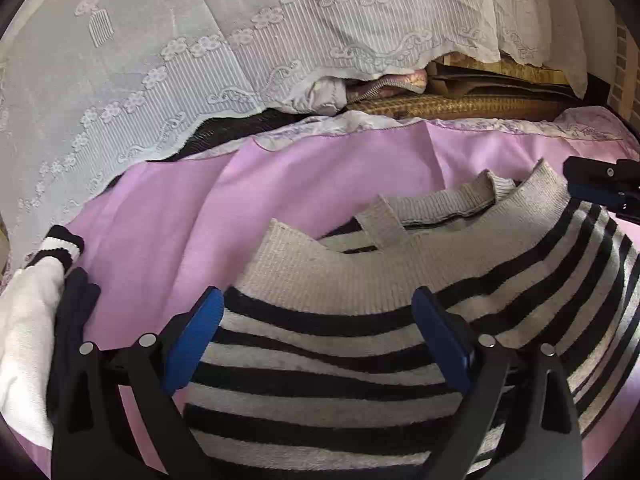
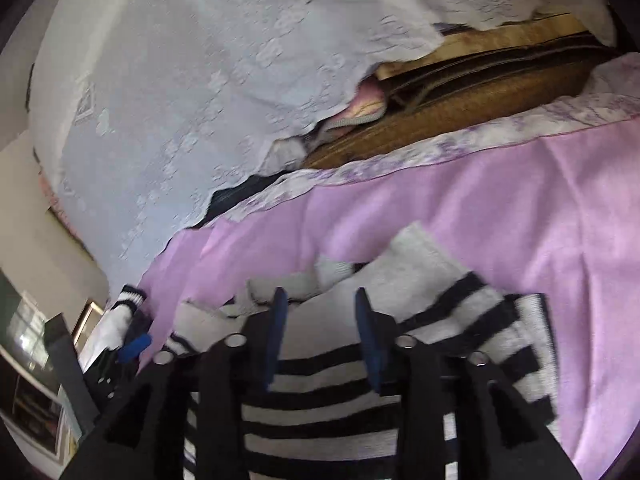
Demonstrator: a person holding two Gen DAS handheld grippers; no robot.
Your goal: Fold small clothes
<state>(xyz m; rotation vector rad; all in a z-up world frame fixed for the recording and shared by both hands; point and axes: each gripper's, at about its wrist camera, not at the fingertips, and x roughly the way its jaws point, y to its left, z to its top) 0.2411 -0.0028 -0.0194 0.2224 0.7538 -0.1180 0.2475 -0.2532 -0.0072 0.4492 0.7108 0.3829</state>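
Knit striped sweater [image 1: 340, 344]: soft, light, floppy, lying on pink bedsheet [image 1: 168, 216] | left claw [image 1: 316, 340] wide over its ribbed band, gripping nothing | right claw [image 2: 320, 336] part-open, empty | grasp: band's corners, 10 and 2 o'clock

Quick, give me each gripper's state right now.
Left gripper: open, jaws wide over the striped sweater, holding nothing.
Right gripper: open over the same sweater, holding nothing.

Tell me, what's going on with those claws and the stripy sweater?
Left gripper open over striped sweater. Right gripper open, nothing pinched. Sweater part-folded on pink sheet. White garment lies beside.
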